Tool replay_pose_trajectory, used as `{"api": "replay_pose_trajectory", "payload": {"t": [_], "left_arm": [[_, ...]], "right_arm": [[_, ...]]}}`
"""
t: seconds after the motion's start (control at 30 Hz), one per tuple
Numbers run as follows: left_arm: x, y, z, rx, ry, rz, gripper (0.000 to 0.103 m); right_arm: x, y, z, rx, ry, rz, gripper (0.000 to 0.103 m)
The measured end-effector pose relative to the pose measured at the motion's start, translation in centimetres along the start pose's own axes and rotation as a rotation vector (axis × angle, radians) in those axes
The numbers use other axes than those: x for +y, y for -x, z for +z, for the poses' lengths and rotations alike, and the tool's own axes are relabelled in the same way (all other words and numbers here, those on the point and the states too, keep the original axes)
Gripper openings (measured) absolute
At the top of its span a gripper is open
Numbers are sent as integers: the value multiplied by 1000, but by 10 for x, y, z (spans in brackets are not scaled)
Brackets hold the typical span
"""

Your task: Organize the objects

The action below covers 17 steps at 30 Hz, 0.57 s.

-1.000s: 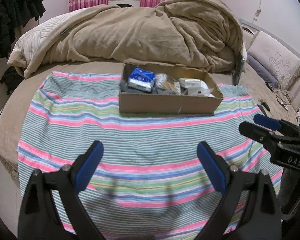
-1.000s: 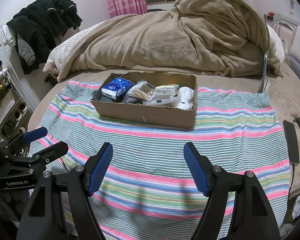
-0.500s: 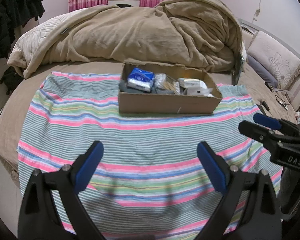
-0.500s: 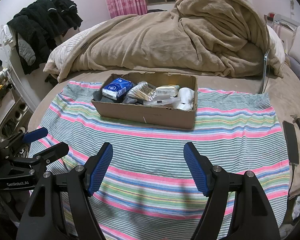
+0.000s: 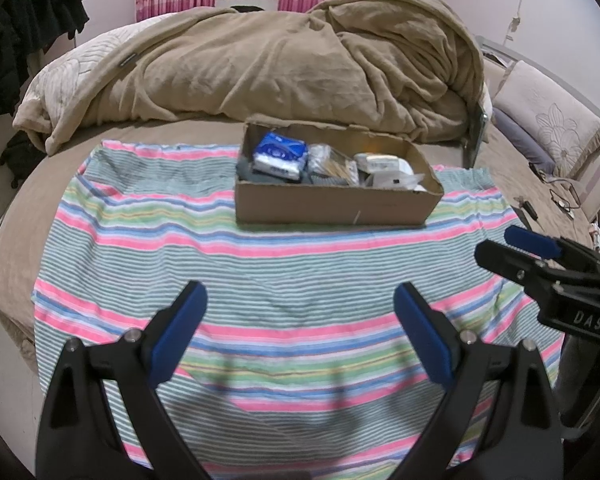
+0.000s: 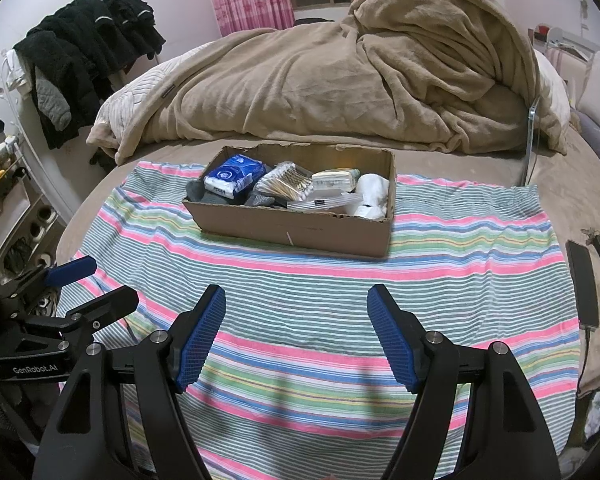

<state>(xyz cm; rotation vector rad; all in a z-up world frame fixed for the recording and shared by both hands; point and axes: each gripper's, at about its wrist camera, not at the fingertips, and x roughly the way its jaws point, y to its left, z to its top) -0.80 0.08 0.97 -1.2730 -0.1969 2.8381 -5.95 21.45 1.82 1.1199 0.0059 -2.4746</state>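
A shallow cardboard box (image 5: 336,206) (image 6: 300,232) sits on a striped cloth (image 5: 268,272) (image 6: 440,264) spread over the bed. In it lie a blue tissue pack (image 5: 279,156) (image 6: 234,176), a bag of cotton swabs (image 5: 334,164) (image 6: 286,182), a white pack (image 6: 336,178), a white bundle (image 6: 374,196) and dark fabric (image 6: 216,196). My left gripper (image 5: 300,336) is open and empty, low over the cloth's near part. My right gripper (image 6: 296,338) is open and empty too, beside it.
A rumpled tan blanket (image 5: 284,60) (image 6: 340,80) is heaped behind the box. A phone (image 6: 584,284) and keys (image 6: 598,240) lie on the bed at the right. Dark clothes (image 6: 84,56) hang at the left. Pillows (image 5: 548,120) lie at the right.
Both grippers have crept slightly forward; the box looks marginally closer. Nothing was grasped or moved.
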Motion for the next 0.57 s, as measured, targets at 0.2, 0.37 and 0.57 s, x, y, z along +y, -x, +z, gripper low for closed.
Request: {"api": "replay_pose_trajectory", "payload": {"t": [0.2, 0.37, 0.57], "left_arm": [[0, -3, 0, 9, 2, -5, 96], [-1, -4, 0, 10, -2, -11, 96], [-2, -6, 0, 7, -8, -23, 96]], "right_arm": [[0, -1, -1, 1, 0, 0, 76], [0, -2, -1, 2, 0, 1, 76], [1, -4, -3, 5, -2, 1, 76]]}}
